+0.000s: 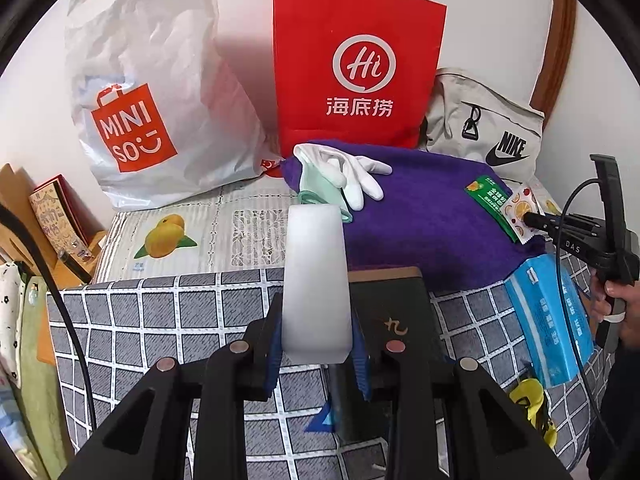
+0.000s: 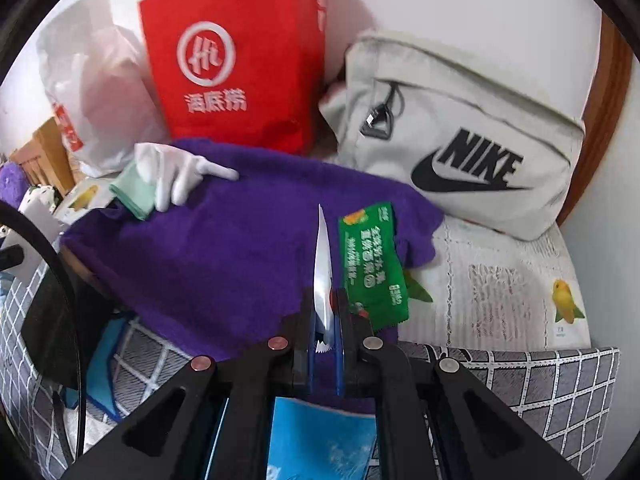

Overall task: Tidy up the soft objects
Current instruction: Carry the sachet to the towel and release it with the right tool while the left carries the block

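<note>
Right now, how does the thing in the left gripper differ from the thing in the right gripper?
The left gripper holds a thick white foam block; the right gripper holds a thin fruit-print sachet. The block is plain and upright, the sachet patterned and seen edge-on. Both are clamped above the purple towel.

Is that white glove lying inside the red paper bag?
No, the white glove lies out in the open on the purple towel, in front of the red bag, which stands upright behind it.

left wrist: looking forward, wall bags at 12 o'clock, right gripper point(image 1: 528, 219) at 3 | right wrist: sitting closer, low | both sharing purple towel point(image 1: 432, 216) point(image 2: 224, 248), red bag point(image 1: 356, 64) point(image 2: 240, 60)
</note>
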`<state>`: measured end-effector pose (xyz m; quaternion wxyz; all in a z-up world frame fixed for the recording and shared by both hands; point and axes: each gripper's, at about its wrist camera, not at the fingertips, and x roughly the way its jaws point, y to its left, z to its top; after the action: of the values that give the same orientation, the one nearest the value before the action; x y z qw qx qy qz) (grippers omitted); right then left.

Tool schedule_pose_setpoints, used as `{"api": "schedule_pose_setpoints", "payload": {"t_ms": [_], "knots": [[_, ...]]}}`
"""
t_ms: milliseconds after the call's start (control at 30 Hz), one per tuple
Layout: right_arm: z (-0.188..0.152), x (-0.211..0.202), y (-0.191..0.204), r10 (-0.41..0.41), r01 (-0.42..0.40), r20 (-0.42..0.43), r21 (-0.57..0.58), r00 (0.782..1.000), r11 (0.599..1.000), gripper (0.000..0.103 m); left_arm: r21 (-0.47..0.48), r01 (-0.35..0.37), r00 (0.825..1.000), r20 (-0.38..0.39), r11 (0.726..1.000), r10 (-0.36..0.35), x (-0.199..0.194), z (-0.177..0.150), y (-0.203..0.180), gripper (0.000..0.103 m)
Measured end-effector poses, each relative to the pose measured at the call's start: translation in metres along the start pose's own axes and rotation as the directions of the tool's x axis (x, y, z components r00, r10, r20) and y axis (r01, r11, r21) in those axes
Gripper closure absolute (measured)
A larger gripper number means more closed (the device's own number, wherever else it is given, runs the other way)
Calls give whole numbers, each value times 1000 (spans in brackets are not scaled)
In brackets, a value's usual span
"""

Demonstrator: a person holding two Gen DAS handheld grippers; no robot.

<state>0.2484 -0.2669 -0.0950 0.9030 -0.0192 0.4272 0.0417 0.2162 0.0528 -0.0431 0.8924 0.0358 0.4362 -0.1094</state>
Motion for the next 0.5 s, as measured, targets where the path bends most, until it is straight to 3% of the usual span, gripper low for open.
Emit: {"api": "schedule_pose_setpoints", "payload": {"t_ms": [500], "knots": [[0, 31, -12, 26, -23, -118, 26, 993, 999, 94, -2, 24, 1000, -18, 1000, -24, 18, 17, -6, 75]]}}
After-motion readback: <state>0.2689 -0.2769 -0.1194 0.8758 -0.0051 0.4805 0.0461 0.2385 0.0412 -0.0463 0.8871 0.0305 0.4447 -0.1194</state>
